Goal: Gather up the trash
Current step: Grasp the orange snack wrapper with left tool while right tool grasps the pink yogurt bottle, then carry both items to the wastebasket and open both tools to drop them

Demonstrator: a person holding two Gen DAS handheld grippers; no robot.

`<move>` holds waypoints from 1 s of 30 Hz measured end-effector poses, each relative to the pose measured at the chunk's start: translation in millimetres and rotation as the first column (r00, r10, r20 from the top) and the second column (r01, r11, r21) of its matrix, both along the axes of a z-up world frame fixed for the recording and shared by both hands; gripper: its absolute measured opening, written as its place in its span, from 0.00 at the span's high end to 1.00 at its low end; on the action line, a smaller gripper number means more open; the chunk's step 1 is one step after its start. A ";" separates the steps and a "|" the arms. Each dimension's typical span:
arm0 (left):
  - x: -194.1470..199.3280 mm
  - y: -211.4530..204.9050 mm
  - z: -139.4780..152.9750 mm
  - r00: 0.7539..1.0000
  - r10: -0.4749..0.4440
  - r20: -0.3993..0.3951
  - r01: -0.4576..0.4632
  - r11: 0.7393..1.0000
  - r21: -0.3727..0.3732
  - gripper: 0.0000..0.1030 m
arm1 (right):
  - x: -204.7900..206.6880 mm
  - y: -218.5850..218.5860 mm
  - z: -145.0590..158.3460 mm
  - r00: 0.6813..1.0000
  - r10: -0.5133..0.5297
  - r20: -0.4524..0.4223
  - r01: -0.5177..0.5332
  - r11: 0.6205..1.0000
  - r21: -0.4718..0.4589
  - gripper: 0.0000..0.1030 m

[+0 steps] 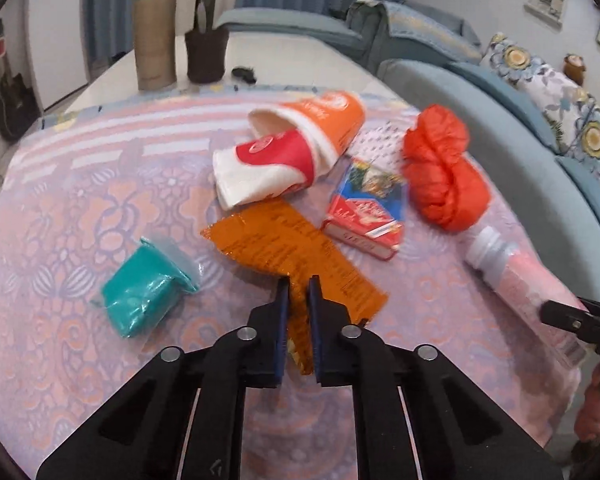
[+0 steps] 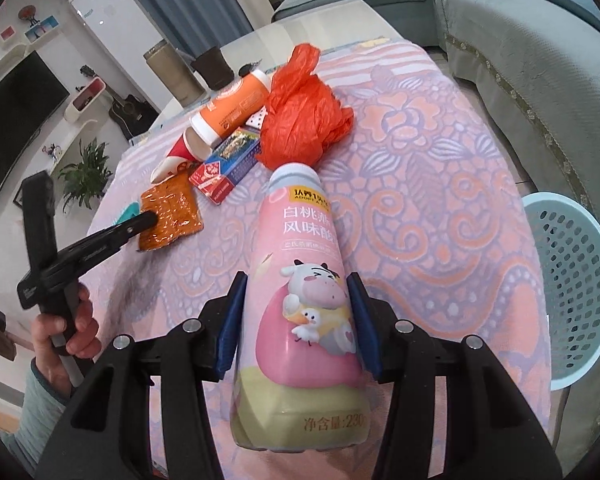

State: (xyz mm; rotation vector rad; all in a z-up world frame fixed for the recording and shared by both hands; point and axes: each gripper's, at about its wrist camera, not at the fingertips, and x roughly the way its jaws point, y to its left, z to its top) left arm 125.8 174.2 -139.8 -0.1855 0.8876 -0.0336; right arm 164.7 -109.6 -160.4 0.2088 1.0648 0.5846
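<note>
My left gripper (image 1: 298, 280) is shut on the near end of an orange snack wrapper (image 1: 276, 240), which lies on the pink patterned tablecloth (image 1: 80, 208); the wrapper also shows in the right wrist view (image 2: 170, 216). My right gripper (image 2: 300, 280) is shut on a pink yogurt bottle (image 2: 304, 300), held above the cloth; the bottle also shows in the left wrist view (image 1: 516, 264). Other trash lies beyond: a teal packet (image 1: 144, 288), nested red and orange paper cups (image 1: 292, 148), a red and blue card box (image 1: 368, 208) and a crumpled red plastic bag (image 1: 444, 168).
A light blue perforated basket (image 2: 572, 280) stands off the table's right side. A tan cylinder (image 1: 156, 36) and a dark plant pot (image 1: 206, 54) stand at the table's far end. A blue sofa (image 1: 500, 92) runs along the right.
</note>
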 end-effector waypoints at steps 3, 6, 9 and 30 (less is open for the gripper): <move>-11.4 -2.1 15.9 0.999 -0.010 0.049 0.011 0.999 -0.032 0.94 | -4.0 -5.0 7.0 1.000 -0.014 0.020 0.014 1.000 0.010 0.55; -20.0 -6.7 33.3 0.995 -0.026 0.096 0.032 0.998 -0.058 0.95 | -8.9 -12.5 16.4 0.998 -0.031 0.048 0.031 0.999 0.008 0.55; -29.8 -18.2 52.0 0.989 -0.049 0.143 0.060 0.996 -0.068 0.95 | -13.2 -20.6 25.1 0.997 -0.050 0.067 0.050 0.999 0.001 0.55; -22.1 -205.9 174.0 0.879 -0.339 0.336 0.369 0.929 -0.026 0.95 | -19.4 -182.2 94.9 0.886 -0.401 0.233 0.396 0.916 0.070 0.55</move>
